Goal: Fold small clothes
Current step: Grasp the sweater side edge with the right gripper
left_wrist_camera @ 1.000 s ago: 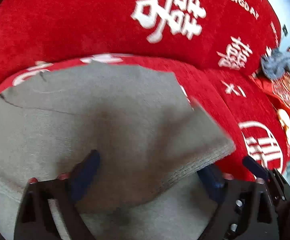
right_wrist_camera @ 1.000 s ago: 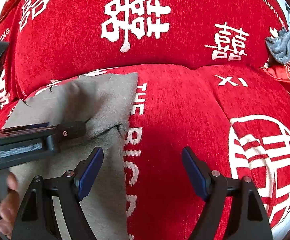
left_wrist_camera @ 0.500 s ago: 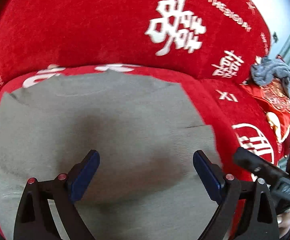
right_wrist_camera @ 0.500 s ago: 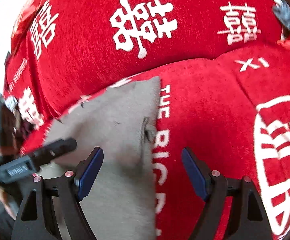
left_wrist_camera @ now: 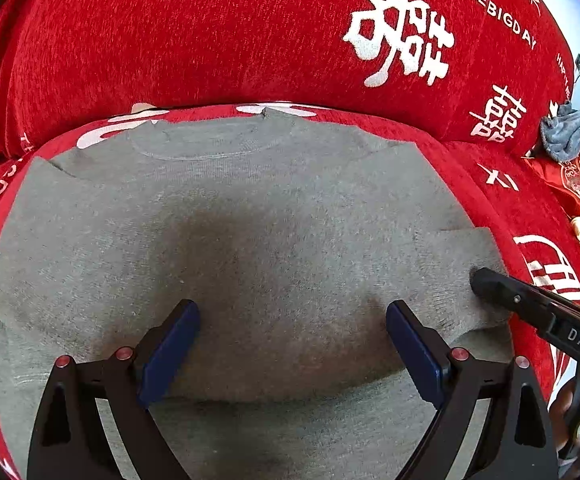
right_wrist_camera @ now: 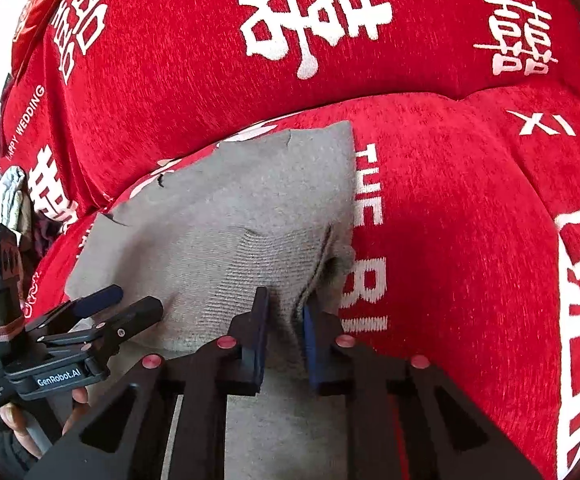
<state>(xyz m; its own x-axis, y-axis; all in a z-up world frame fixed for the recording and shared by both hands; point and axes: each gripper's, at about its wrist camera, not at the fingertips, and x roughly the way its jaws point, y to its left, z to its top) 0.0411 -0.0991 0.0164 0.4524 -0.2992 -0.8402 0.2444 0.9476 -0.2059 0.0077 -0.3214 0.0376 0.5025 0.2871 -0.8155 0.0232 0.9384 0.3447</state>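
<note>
While right gripper [right_wrist_camera: 283, 330] closes, pinching grey sweater [right_wrist_camera: 225, 232], left gripper [left_wrist_camera: 292, 350] spread, hem cropped.

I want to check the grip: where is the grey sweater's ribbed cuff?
In the right wrist view the ribbed cuff lies on the grey sweater's right edge, pinched in the closing right gripper.

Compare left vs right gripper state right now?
Left gripper: jaws stand wide apart over the grey garment, nothing pinched. Right gripper: jaws closing, nearly together, with a raised fold of the garment between the pads.
The left sits over the garment's middle; the right is at its edge, next to the bare red sofa cover.
Shared: black frames, blue pads, both angled down at the same garment.
</note>
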